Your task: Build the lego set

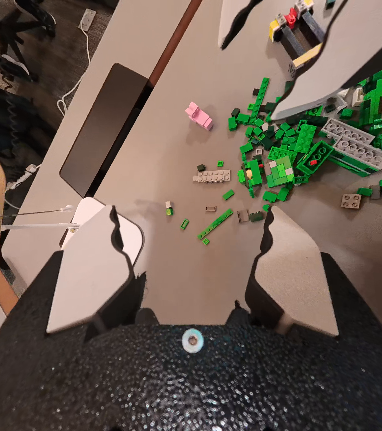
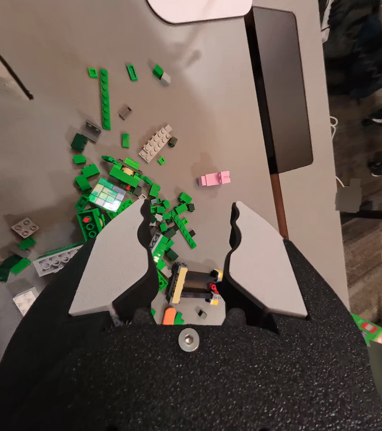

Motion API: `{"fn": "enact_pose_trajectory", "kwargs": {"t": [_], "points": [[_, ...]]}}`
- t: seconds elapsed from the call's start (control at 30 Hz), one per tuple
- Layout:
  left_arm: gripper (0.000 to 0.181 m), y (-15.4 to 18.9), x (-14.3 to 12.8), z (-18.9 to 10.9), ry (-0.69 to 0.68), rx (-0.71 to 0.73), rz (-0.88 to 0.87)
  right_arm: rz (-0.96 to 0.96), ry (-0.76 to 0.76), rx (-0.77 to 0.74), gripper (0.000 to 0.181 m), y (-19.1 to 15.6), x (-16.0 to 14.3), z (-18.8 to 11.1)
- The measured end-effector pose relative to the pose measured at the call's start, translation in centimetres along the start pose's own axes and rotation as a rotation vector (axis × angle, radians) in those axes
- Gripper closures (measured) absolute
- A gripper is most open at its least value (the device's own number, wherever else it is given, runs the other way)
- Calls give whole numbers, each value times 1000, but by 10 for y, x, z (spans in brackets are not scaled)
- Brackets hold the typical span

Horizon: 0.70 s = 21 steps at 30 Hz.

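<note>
Both grippers, left (image 1: 191, 224) and right (image 2: 188, 214), hover with jaws apart and empty over the green brick pile (image 2: 162, 217) beneath them; a careless dip could scatter pieces.

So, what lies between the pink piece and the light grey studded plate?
Only bare table in the left wrist view, between pink piece and grey plate.

left gripper (image 1: 191, 211) body: black, grainy, speckled; silver screw and washer (image 1: 192, 340) at its centre.
left fingers (image 1: 96, 263): pale grey plates, wavy black inner edges.
right gripper (image 2: 188, 205): same black body, grey fingers (image 2: 258, 263), silver screw (image 2: 188, 339).
</note>
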<state>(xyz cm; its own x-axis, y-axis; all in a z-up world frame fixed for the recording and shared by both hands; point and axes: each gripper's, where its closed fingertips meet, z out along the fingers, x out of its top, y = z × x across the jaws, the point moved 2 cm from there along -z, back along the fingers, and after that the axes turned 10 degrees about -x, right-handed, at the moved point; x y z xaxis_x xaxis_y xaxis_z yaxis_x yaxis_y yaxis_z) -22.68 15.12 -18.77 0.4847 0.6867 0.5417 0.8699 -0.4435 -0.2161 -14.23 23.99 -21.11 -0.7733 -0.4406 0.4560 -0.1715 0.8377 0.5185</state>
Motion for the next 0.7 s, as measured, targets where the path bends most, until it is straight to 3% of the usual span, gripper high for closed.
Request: {"fn": "enact_pose_trajectory", "kwargs": {"t": [0.1, 0.3, 0.47, 0.6, 0.7], "points": [[59, 0, -3, 2, -18, -7, -3, 9, -6, 14, 118, 0, -3, 7], [43, 0, -8, 10, -56, -19, -10, 162, -12, 46, 128, 8, -9, 54], [36, -3, 0, 5, -2, 10, -1, 371, -34, 7, 137, 15, -15, 87], [35, -2, 6, -2, 34, 18, 9, 421, -97, -47, 131, 16, -27, 104], [35, 1, 10, -7, 47, 26, 26, 455, -124, -26, 136, 9, -30, 114]]}}
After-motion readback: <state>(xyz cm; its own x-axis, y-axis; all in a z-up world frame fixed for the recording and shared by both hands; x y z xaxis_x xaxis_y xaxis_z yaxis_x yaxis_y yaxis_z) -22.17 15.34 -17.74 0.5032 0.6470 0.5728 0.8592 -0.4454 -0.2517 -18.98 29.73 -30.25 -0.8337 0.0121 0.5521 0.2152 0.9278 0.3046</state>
